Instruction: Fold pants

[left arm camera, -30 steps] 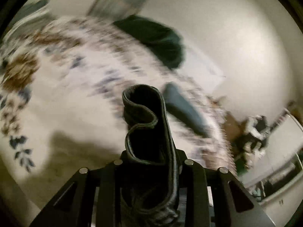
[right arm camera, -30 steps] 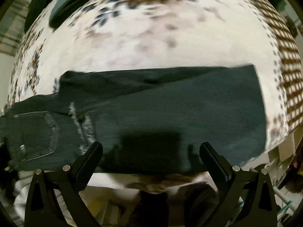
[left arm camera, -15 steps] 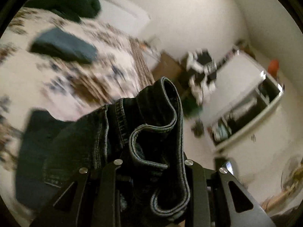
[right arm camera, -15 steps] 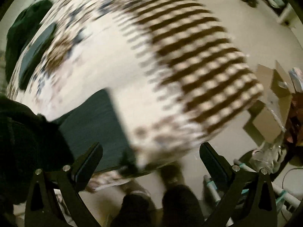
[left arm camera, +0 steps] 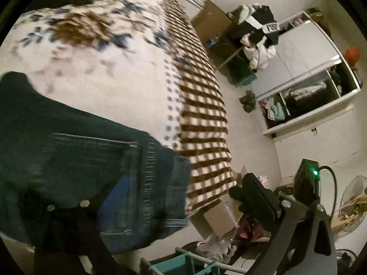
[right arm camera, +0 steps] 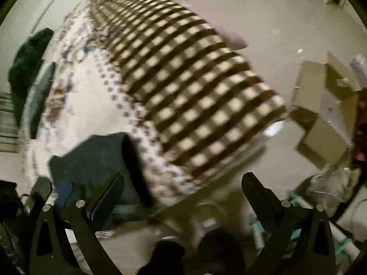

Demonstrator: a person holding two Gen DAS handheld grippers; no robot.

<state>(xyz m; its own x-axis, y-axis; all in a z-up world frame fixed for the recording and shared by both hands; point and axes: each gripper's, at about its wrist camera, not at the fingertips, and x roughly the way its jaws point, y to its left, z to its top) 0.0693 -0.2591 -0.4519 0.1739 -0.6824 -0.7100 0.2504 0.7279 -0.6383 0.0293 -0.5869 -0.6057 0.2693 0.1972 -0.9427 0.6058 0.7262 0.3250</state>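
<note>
Now we have the left gripper [left arm camera: 174, 197] just sprung wide to drop the jeans [left arm camera: 91, 160] onto the bed [left arm camera: 128, 91], folded, while the right gripper [right arm camera: 183, 183] hangs spread and empty.

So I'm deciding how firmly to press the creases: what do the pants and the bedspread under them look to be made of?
The pants look like dark denim with a matte finish: a stitched back pocket and pale seam lines show. The bedspread looks like soft, possibly plush fabric, cream with printed flowers and a brown checked border; motion blur hides the weave, so the fibre is uncertain.
</note>
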